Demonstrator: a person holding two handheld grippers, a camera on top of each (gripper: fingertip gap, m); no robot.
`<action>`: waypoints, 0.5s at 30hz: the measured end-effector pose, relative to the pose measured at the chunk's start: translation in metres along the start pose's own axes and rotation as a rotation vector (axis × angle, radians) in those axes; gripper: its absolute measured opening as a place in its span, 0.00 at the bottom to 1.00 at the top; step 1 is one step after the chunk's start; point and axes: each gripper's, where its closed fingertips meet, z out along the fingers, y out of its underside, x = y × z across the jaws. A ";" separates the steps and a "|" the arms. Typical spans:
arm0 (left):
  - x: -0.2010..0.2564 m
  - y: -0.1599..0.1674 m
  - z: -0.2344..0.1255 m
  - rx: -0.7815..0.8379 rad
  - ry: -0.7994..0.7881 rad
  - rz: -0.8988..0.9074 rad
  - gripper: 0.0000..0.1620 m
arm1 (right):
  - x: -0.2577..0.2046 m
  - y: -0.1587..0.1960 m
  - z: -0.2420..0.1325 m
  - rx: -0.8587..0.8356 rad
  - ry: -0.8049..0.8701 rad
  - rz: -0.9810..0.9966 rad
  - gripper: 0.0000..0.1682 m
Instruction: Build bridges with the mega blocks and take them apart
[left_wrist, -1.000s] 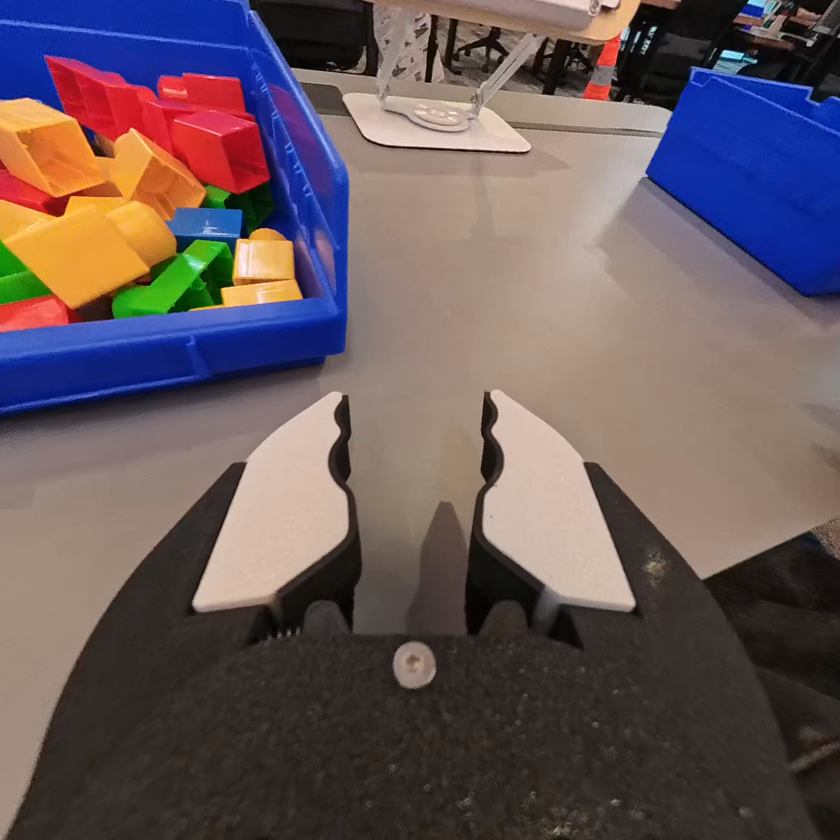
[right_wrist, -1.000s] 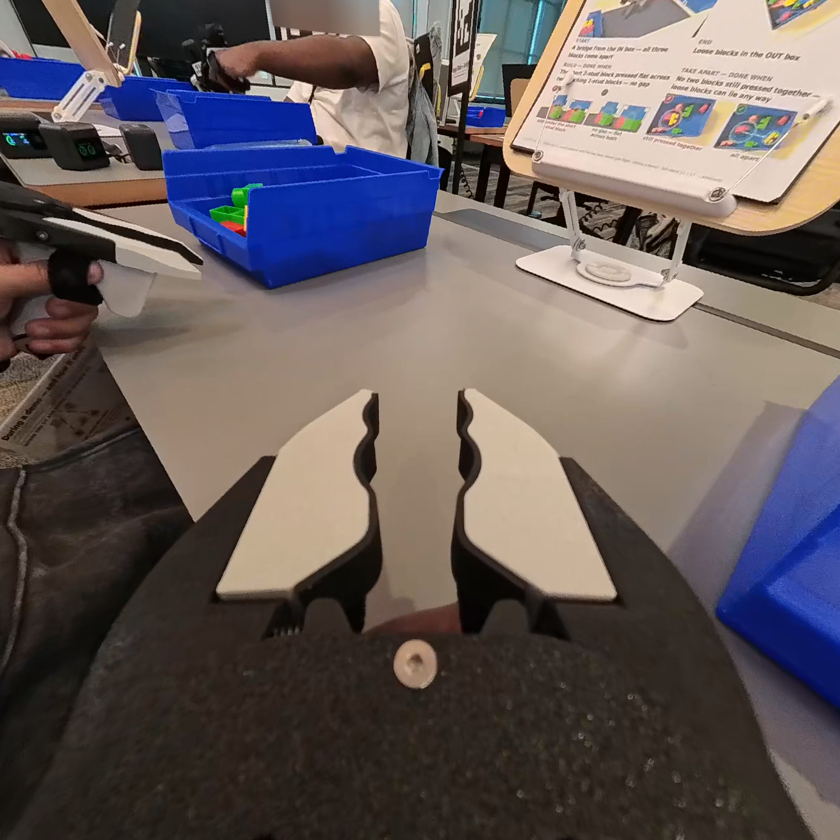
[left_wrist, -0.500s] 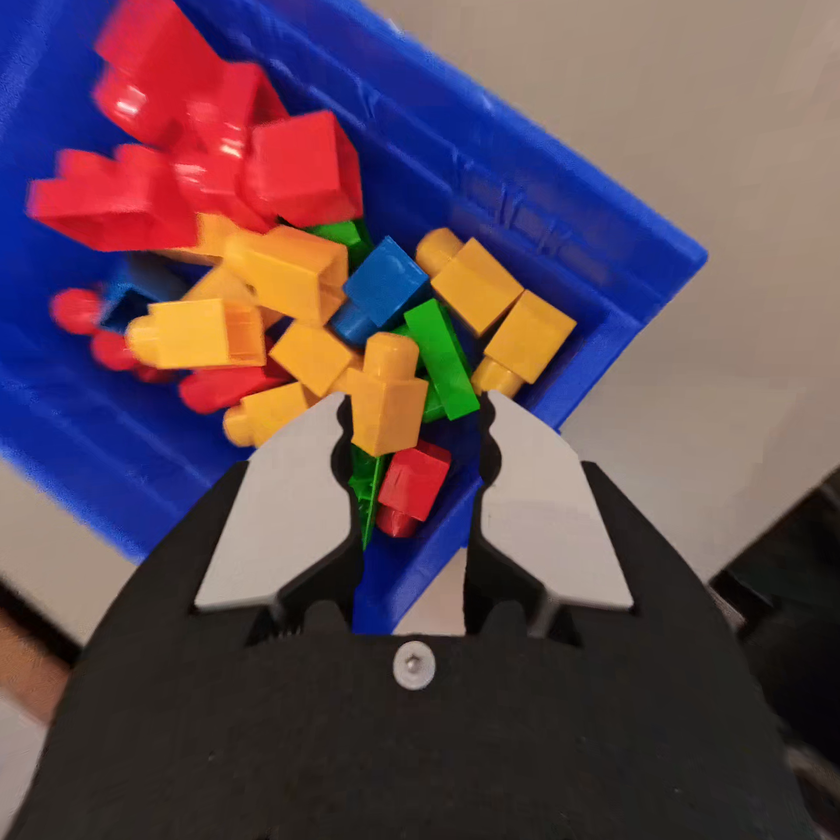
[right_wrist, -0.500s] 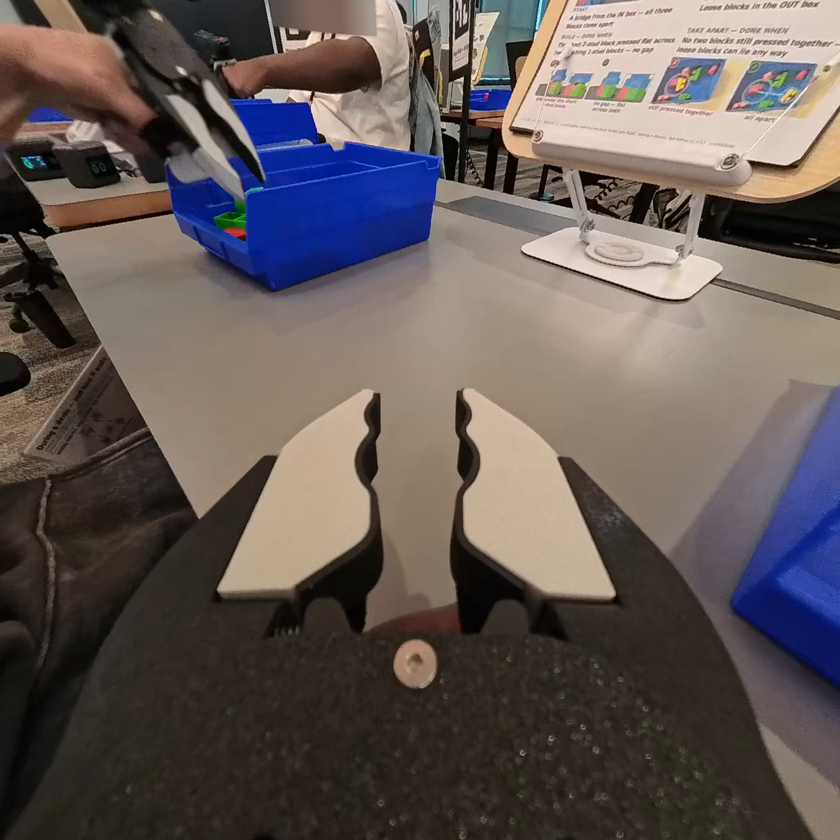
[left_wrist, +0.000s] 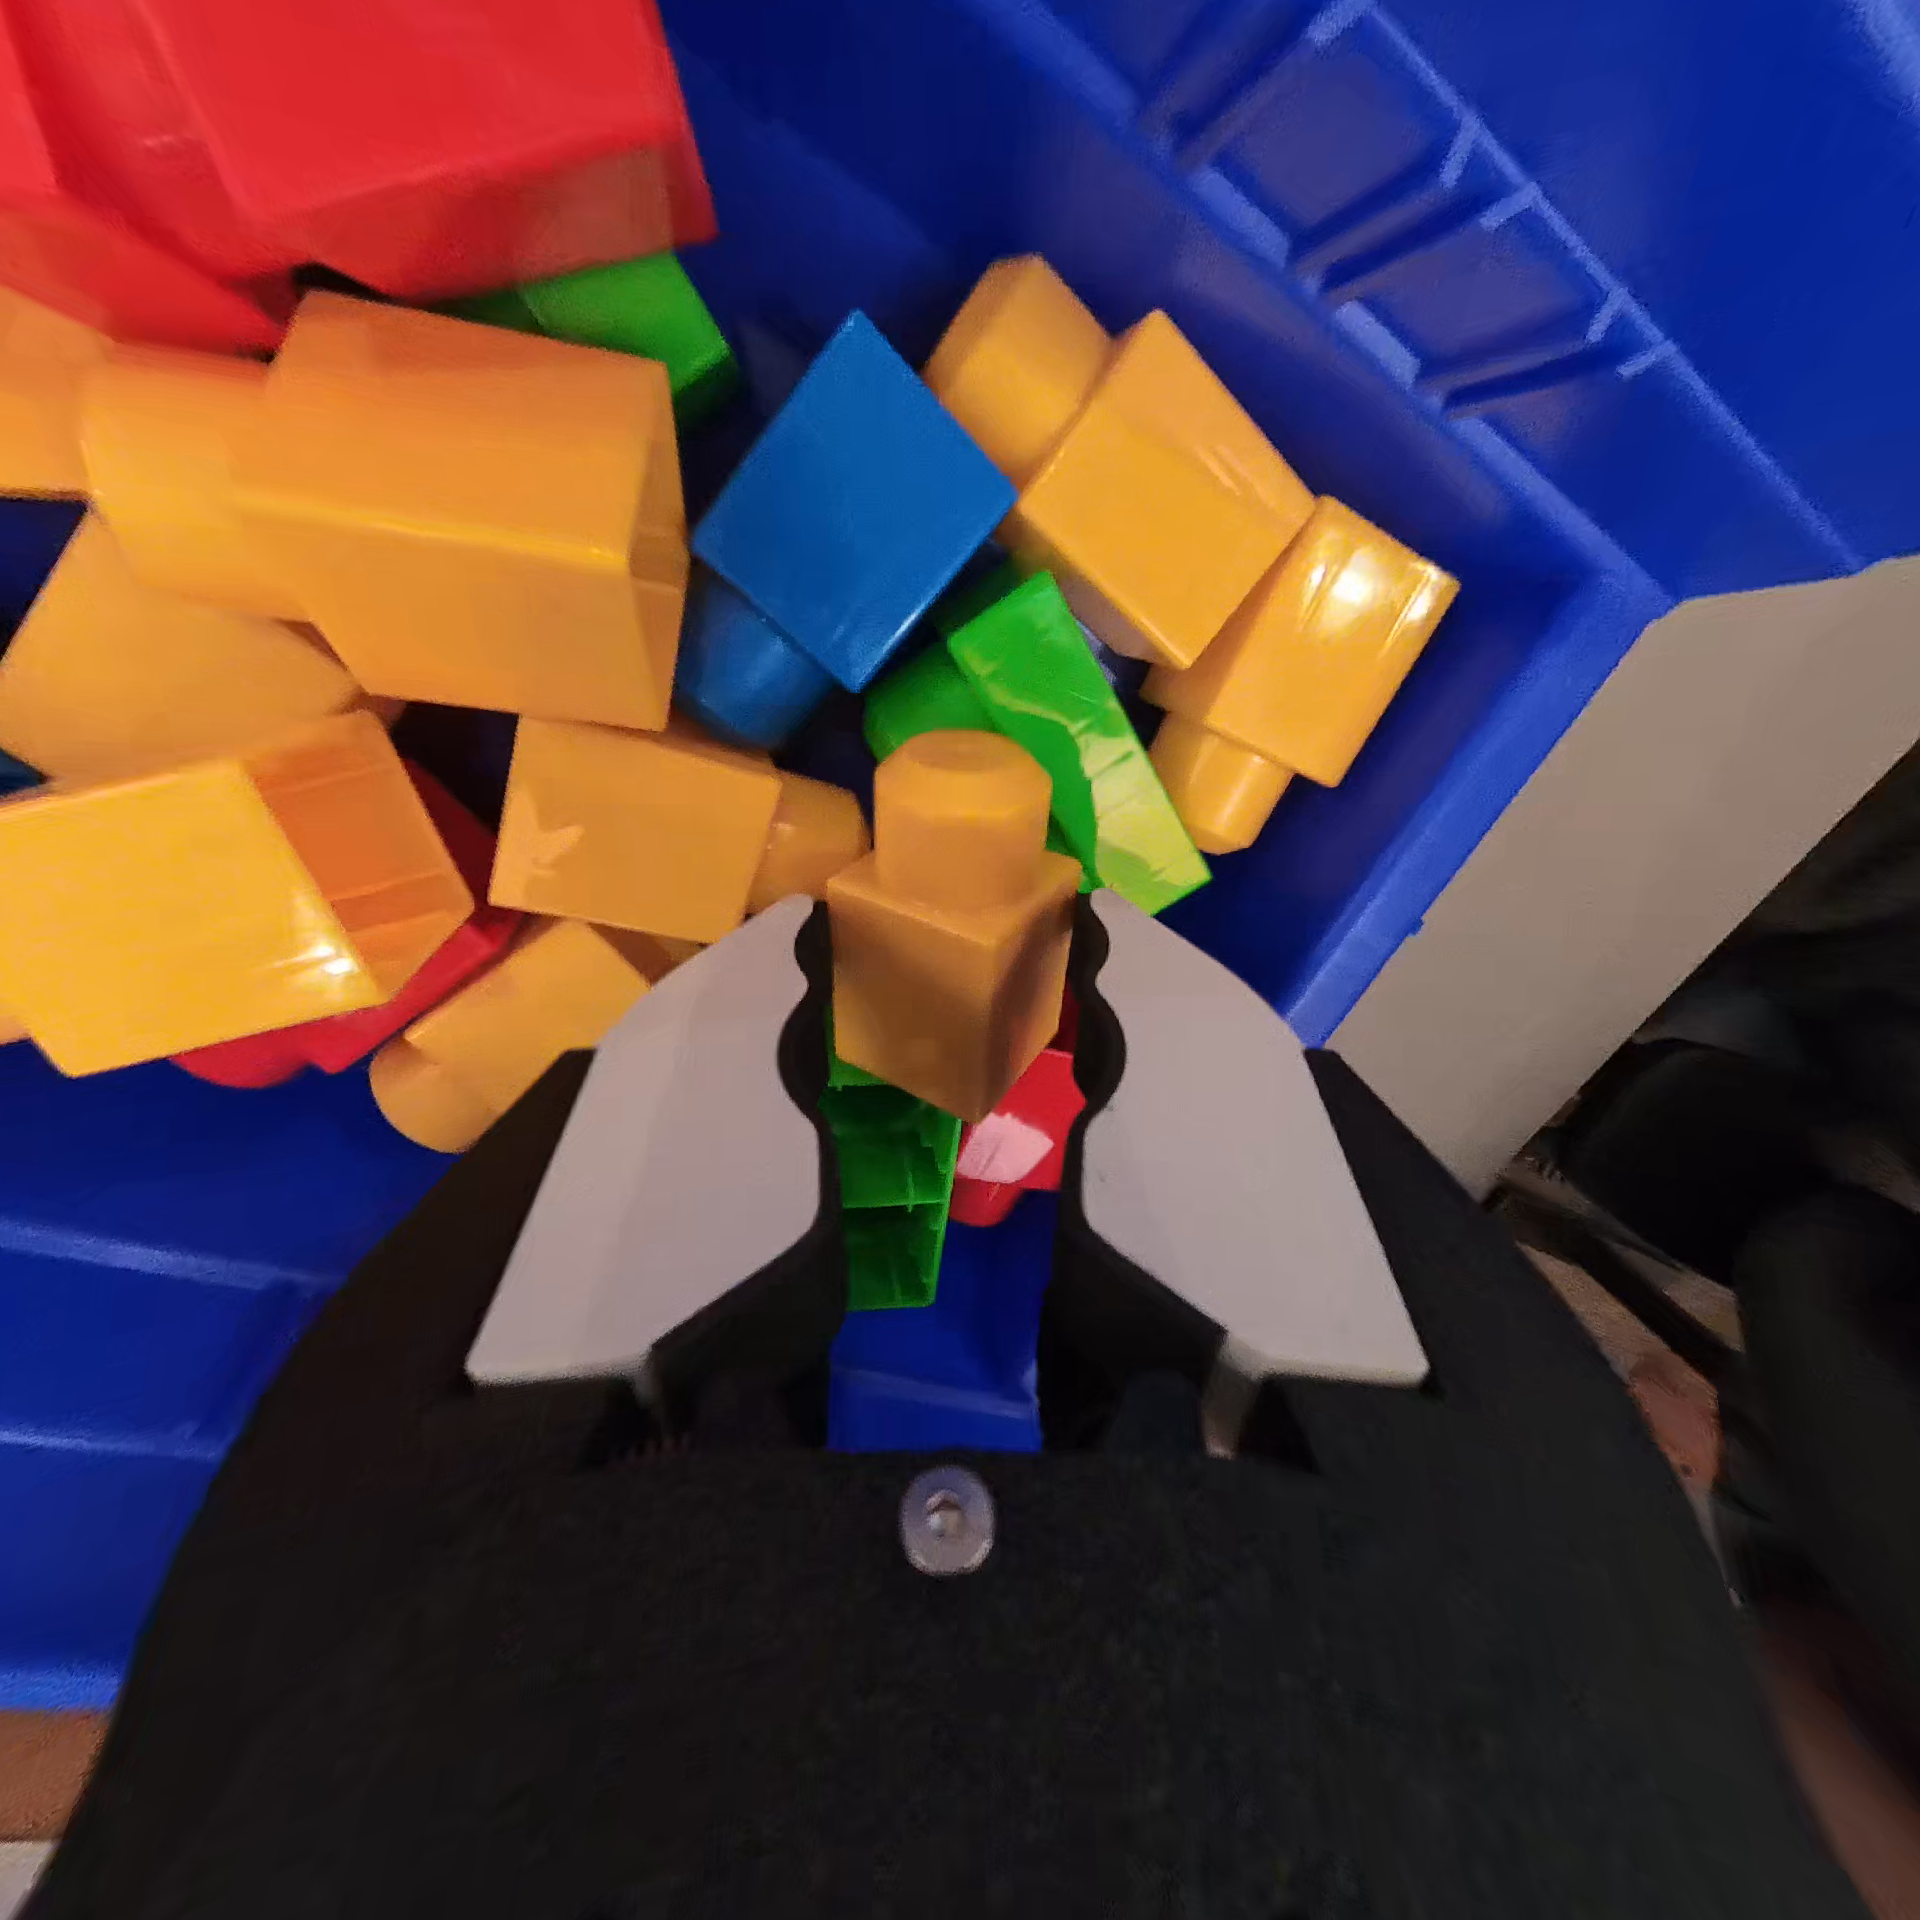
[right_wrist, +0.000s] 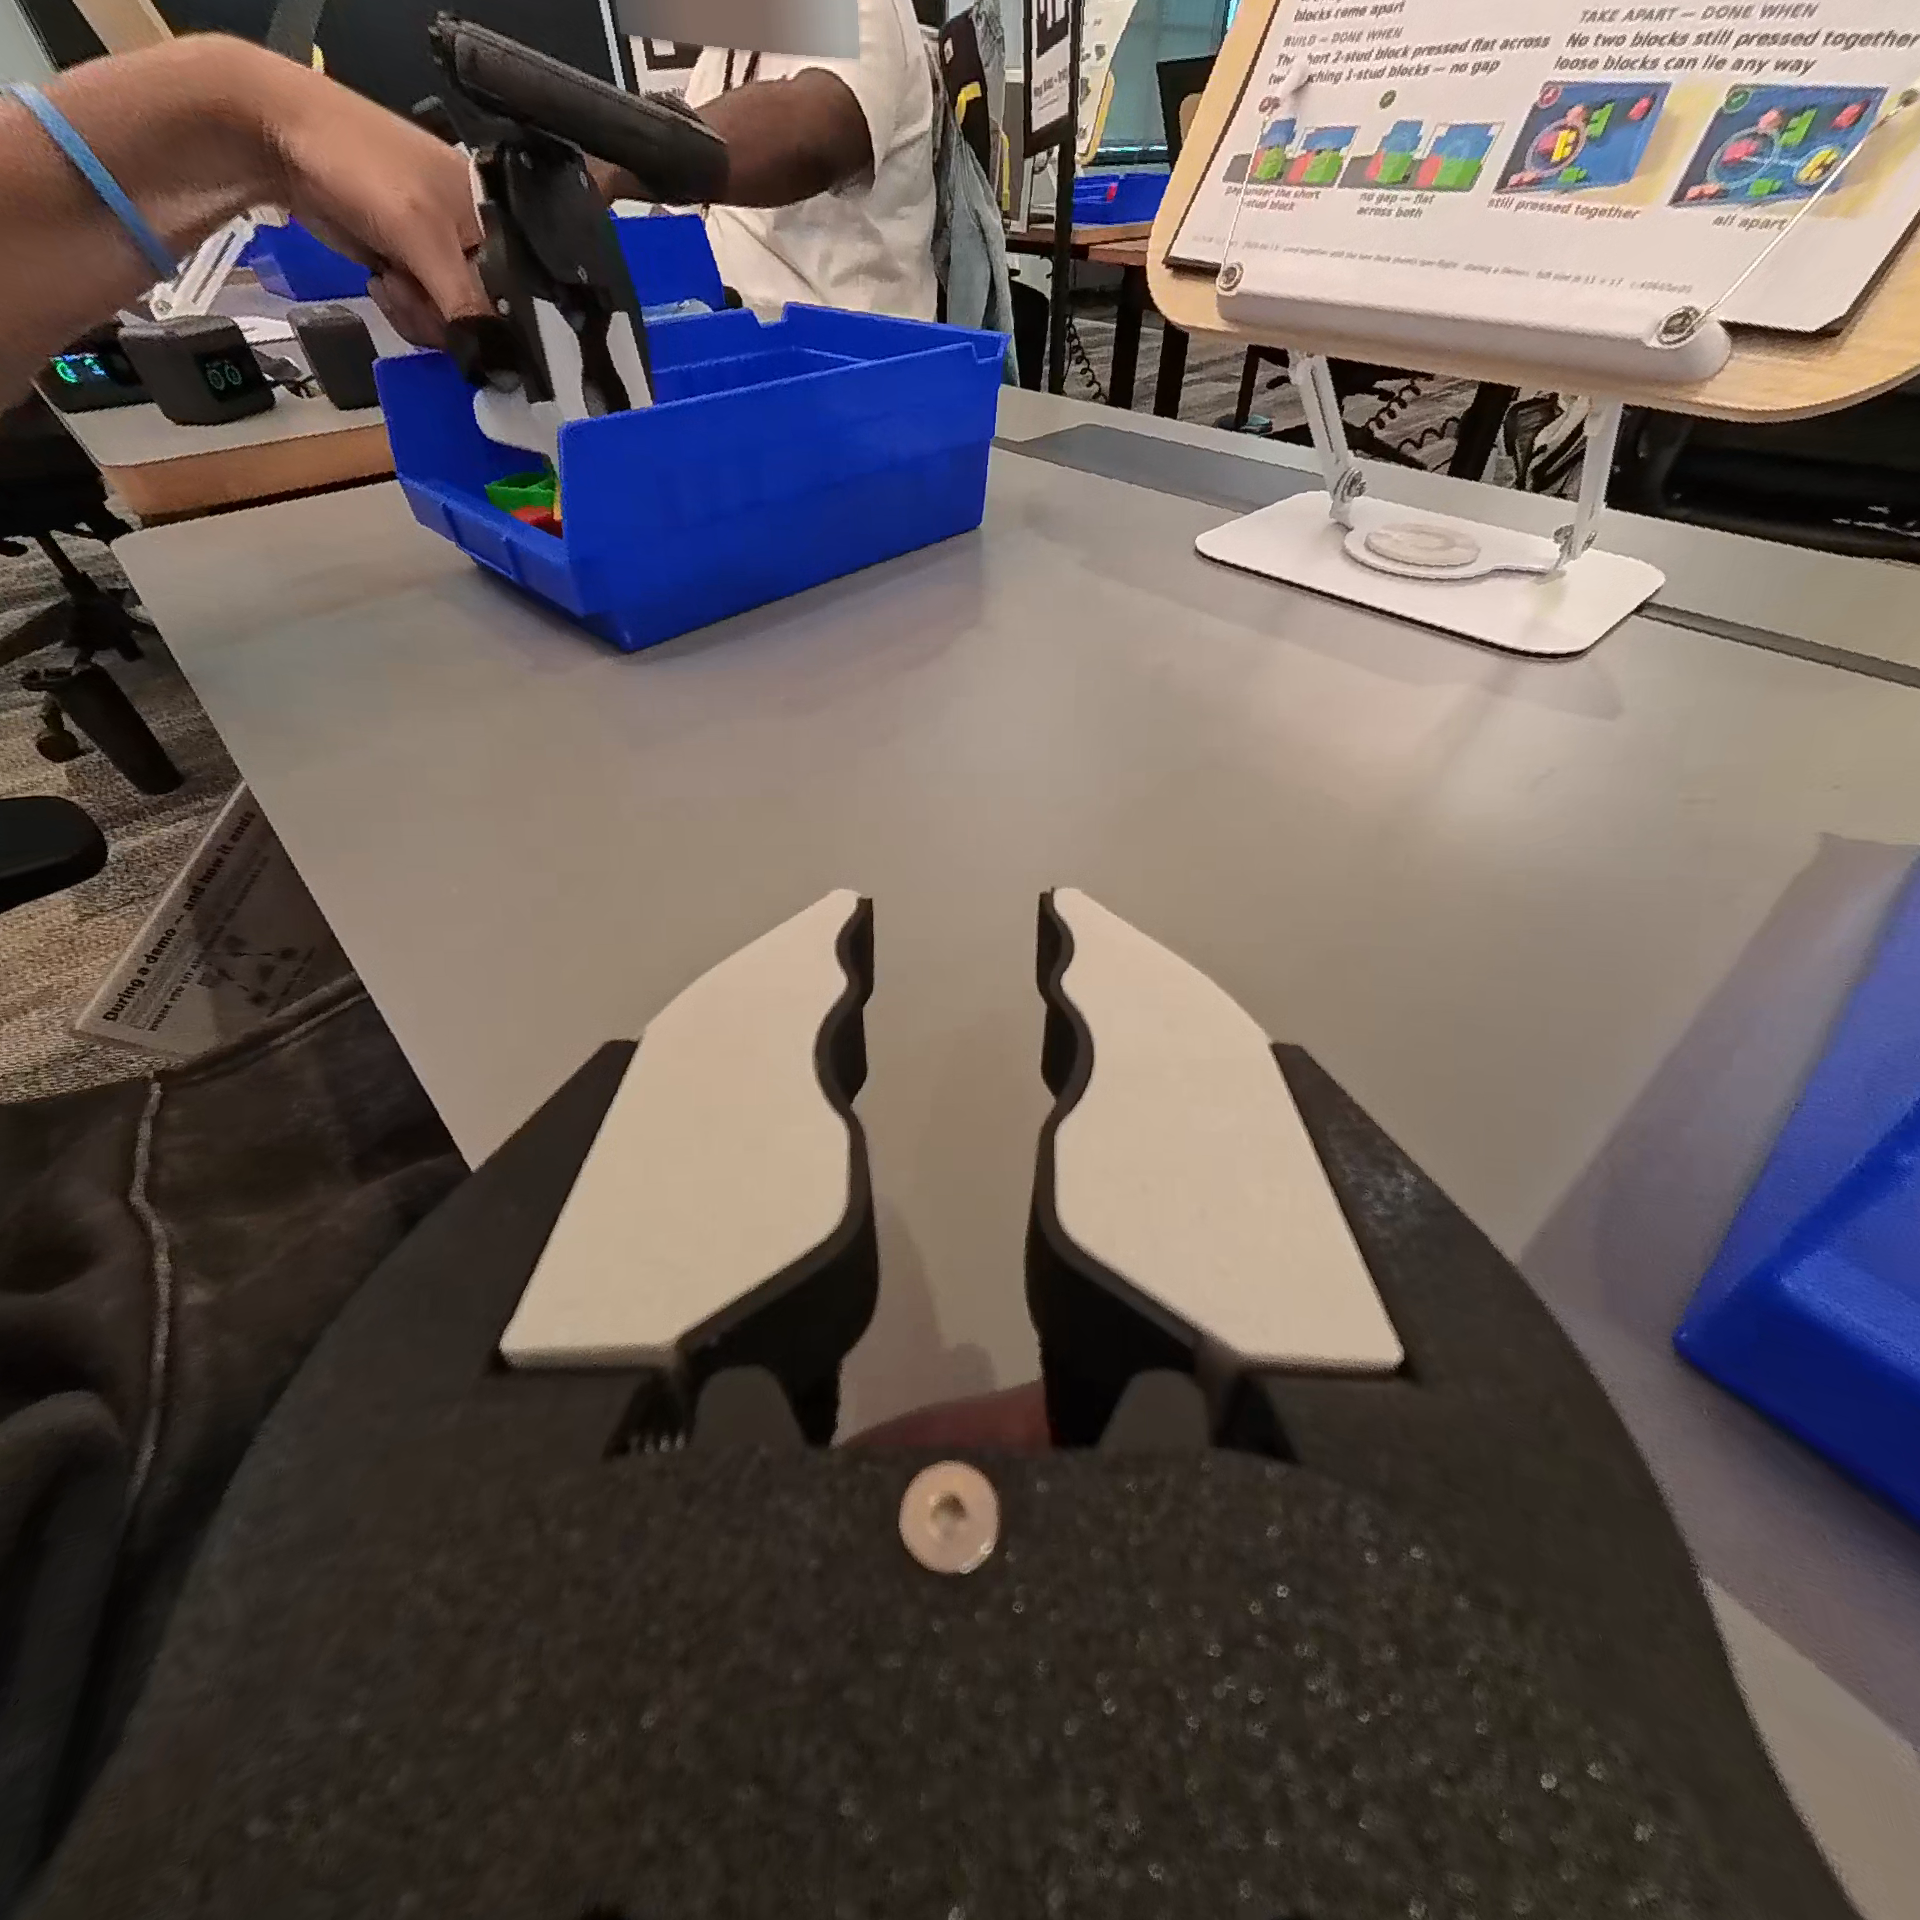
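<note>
the left gripper (left_wrist: 948, 940) reaches down into the blue plastic bin (left_wrist: 1538, 343), its two white fingers straddling a small orange one-stud plastic block (left_wrist: 951, 987) that stands stud-forward between the tips. the jaws are apart, close to the block's side faces; whether they already touch it cannot be told. just beyond the stud lie a bright green block (left_wrist: 1070, 727) and a blue one-stud block (left_wrist: 847, 499); beneath the orange block, nearer the gripper's body, a green piece (left_wrist: 894, 1195) and a red piece (left_wrist: 1008, 1143) show through the gap. to do the pick well, it would likely pay to centre the block's square body, not its stud, between the pads, then close squarely on the two flat faces so it does not twist out. a straight lift away from the pile seems wise, as the neighbours crowd close and could be dragged along. the right gripper (right_wrist: 954, 914) hovers over the bare grey tabletop (right_wrist: 1039, 727), jaws apart and empty, with the corner of a second blue bin (right_wrist: 1829, 1299) to its right; from there the bin of blocks sits far ahead to the left.
</note>
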 end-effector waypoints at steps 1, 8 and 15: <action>0.000 0.000 0.000 0.006 -0.001 0.014 0.27 | 0.000 0.000 0.000 0.000 0.002 -0.003 0.17; 0.020 -0.033 -0.070 0.178 -0.149 0.115 0.27 | 0.000 0.000 0.000 -0.005 0.008 -0.018 0.17; 0.058 -0.176 -0.107 0.466 -0.242 -0.102 0.27 | 0.003 -0.015 -0.006 0.023 0.076 -0.042 0.17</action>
